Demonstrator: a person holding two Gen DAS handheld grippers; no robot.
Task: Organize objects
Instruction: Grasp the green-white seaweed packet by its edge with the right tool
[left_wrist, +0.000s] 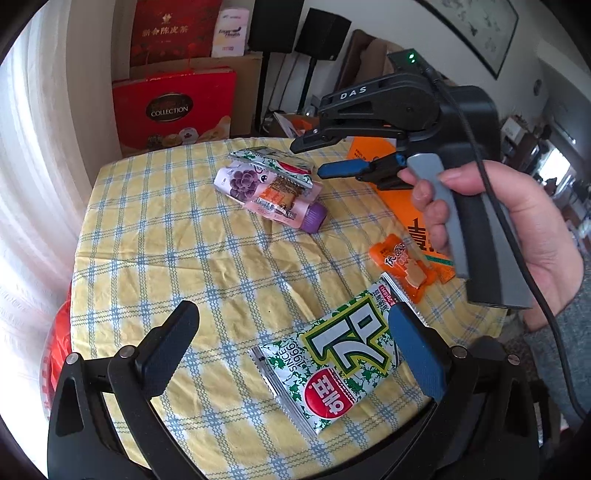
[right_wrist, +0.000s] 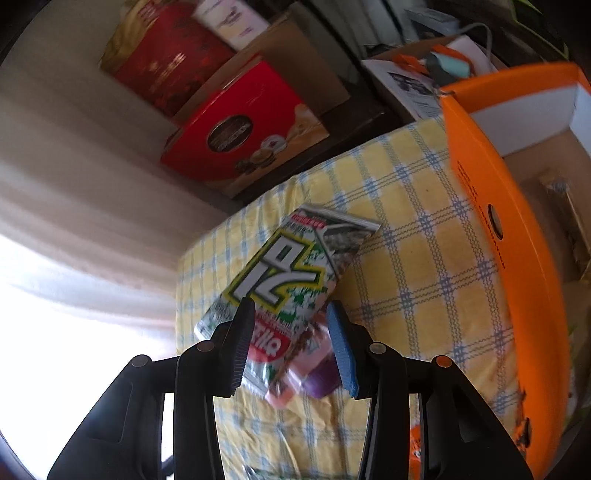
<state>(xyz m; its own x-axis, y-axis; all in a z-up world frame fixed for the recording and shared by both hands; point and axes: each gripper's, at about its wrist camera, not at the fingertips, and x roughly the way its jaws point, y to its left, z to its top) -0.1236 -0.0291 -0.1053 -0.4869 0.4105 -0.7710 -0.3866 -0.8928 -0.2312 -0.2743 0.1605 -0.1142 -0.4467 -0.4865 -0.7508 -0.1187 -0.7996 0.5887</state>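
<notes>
Right, starting far left of the left gripper (left_wrist: 295, 347): a red box (left_wrist: 173, 110) marked "COLLECTION" leans against the wall beyond the table. Above it stands a red bag (left_wrist: 173, 33) with gold Chinese characters, and beside that a white carton (left_wrist: 229, 33) whose only legible word is "Health".

On to the checked tablecloth (left_wrist: 184, 240). The left gripper hangs over it with its jaws spread wide and nothing in them. Just ahead of its blue finger lies a seaweed packet (left_wrist: 332, 369), flat on the cloth, green and white, printed "SINCE 1996" with big Korean lettering and a red oval.

Further ahead, mid-table, a pink bottle (left_wrist: 255, 192) with a grape picture lies on its side, its purple cap (left_wrist: 316, 218) pointing toward the near right. A second seaweed packet (left_wrist: 273, 166) rests on top of it.

And there's the right gripper (left_wrist: 308, 158), a hand (left_wrist: 517, 229) squeezing its grey trigger, "DAS" on its housing. Its tips sit at the right end of that upper packet. From its own camera the right gripper (right_wrist: 291, 347) has its jaws partway apart, straddling the second seaweed packet (right_wrist: 280, 273) and the purple cap (right_wrist: 321, 382) beneath. The view is blurred, and I see no pad pressing in.

Right of it, an orange sachet (left_wrist: 402, 269) with Chinese print lies beside the orange box (left_wrist: 402, 210). That orange box (right_wrist: 517, 258) is open-topped with a white inner wall; its contents are too blurred to make out.
</notes>
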